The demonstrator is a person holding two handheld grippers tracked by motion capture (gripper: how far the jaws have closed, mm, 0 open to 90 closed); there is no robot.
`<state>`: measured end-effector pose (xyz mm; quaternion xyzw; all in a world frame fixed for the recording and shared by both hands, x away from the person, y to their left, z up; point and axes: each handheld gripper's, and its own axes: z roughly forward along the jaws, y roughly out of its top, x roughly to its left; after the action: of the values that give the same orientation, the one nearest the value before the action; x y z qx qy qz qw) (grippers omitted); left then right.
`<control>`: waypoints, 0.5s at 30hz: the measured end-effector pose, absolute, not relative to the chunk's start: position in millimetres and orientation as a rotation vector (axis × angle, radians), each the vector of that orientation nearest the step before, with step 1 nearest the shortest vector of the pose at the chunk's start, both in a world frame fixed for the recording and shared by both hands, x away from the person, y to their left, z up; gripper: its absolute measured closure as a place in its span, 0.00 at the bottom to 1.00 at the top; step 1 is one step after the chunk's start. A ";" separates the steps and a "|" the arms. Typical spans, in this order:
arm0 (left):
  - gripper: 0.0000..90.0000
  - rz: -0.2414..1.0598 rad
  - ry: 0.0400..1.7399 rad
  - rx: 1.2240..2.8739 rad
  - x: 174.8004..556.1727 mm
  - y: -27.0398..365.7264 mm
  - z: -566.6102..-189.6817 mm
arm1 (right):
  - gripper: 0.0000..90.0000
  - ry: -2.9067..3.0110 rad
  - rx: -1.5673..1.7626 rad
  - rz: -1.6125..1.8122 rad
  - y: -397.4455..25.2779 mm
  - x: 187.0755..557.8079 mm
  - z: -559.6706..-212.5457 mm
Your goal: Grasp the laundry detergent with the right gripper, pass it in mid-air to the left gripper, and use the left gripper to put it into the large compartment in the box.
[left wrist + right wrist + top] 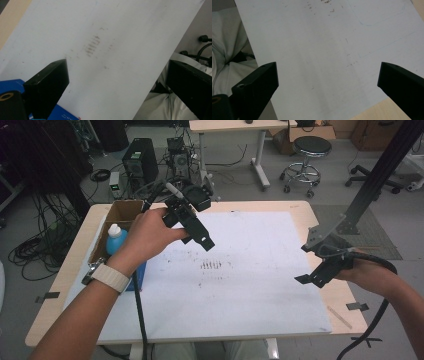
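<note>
Both pairs of jaws stand spread wide with nothing between them. The left gripper (200, 237) hangs above the left half of the white board (260, 285), its jaws aimed down and toward the middle, where a patch of short dark marks (211, 265) lies just to the near right of the tips. The right gripper (312, 279) hovers over the board's right edge, jaws pointing left toward the centre. The thing nearest the work, as I judge it, is the blue-capped bottle (116, 239), standing upright in the cardboard box (125, 211) at the table's left edge, its long axis vertical and its white tip pointing up. It lies to the left of the left gripper, behind its jaws, well apart from the right one, so the left hand is plainly nearer and would have to turn back leftward to reach it
</note>
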<state>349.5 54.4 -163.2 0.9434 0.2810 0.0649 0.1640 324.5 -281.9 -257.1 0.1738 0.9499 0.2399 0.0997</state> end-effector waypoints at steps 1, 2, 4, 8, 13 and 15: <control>0.06 0.186 0.791 2.688 348.8 53.1 -164.1 | 0.04 2.807 0.517 0.712 -281.6 324.7 -257.3; 0.06 0.187 0.776 2.685 348.1 51.7 -165.2 | 0.04 2.807 0.513 0.715 -281.3 324.9 -257.4; 0.07 0.191 0.760 2.682 346.8 50.0 -166.5 | 0.04 2.808 0.511 0.712 -280.5 325.0 -257.7; 0.07 0.176 0.692 2.700 342.0 39.7 -175.1 | 0.04 2.813 0.507 0.709 -278.6 325.7 -258.8; 0.06 0.160 0.643 2.722 340.0 30.0 -181.3 | 0.04 2.812 0.499 0.711 -275.9 326.2 -258.7; 0.06 0.163 0.638 2.725 339.9 28.4 -182.1 | 0.04 2.813 0.495 0.712 -275.7 326.4 -258.4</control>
<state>339.9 28.4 -182.1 0.9582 0.2242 0.0572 0.1681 326.4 -275.7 -258.4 0.1675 0.9510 0.2406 0.0987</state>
